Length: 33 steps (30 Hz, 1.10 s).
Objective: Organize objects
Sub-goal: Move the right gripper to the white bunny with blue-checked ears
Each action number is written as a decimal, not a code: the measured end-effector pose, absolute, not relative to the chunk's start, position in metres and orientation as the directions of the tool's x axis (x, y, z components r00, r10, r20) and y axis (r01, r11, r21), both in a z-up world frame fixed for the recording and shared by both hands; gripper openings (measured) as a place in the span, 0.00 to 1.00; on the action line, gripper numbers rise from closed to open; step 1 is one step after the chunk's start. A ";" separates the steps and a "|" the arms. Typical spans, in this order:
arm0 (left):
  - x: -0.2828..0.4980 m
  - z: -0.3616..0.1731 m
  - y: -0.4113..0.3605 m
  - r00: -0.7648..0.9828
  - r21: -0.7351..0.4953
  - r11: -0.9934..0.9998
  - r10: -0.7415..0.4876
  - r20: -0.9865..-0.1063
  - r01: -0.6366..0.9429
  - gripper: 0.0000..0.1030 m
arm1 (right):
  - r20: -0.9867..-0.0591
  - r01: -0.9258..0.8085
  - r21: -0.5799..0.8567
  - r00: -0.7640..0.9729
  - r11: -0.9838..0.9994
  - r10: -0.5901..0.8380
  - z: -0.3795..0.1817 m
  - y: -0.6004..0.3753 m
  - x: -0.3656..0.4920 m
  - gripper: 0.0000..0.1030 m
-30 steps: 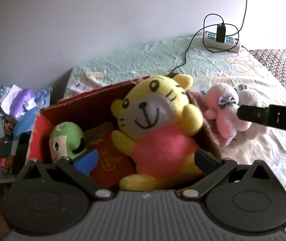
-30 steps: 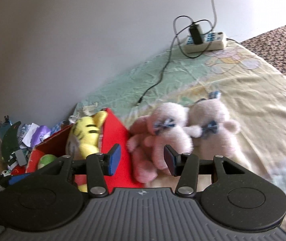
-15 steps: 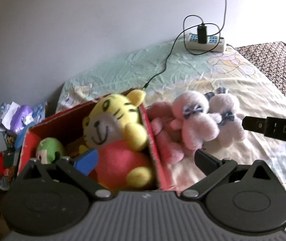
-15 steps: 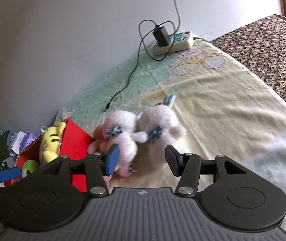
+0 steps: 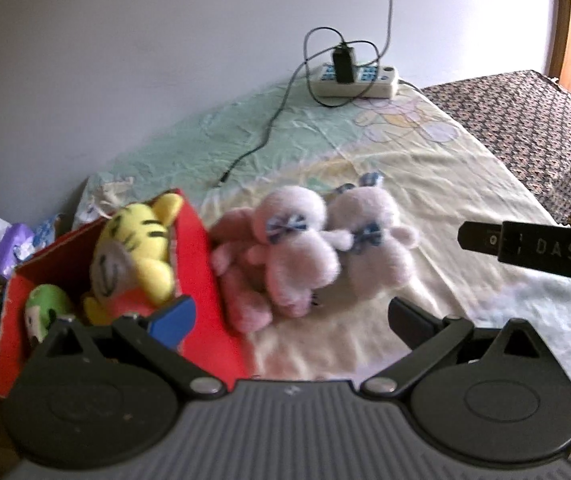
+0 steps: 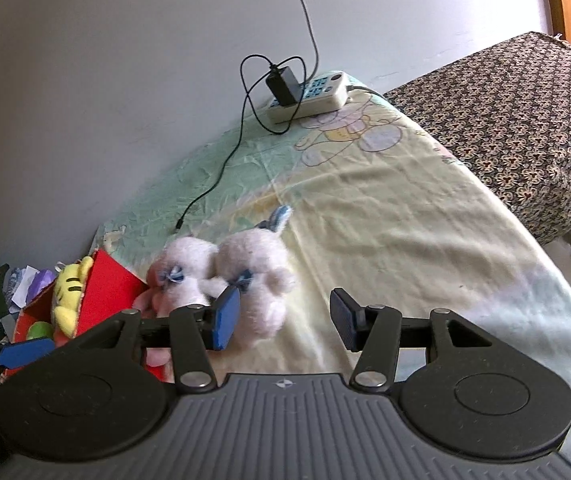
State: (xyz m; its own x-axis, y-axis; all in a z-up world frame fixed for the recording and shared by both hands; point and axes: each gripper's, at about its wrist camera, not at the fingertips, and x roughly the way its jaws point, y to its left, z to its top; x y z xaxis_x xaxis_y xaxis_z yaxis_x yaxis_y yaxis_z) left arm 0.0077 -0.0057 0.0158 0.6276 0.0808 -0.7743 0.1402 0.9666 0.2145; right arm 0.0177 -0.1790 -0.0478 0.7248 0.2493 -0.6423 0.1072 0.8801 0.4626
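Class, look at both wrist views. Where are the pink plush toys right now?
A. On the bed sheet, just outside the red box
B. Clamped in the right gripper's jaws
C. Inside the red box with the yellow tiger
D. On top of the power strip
A: the pink plush toys lie on the bed sheet beside the red box, while the yellow tiger sits inside it; both grippers are open and empty.

Tiger toy [image 5: 137, 248] in box [image 5: 201, 280], plush pair [image 5: 325, 244] just right (on bed [image 5: 425, 184])
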 end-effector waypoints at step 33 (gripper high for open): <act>0.045 -0.040 -0.041 0.539 0.168 0.973 0.059 -0.840 0.156 0.99 | -0.697 0.086 0.565 0.582 0.821 0.419 -0.099 -0.214 0.070 0.52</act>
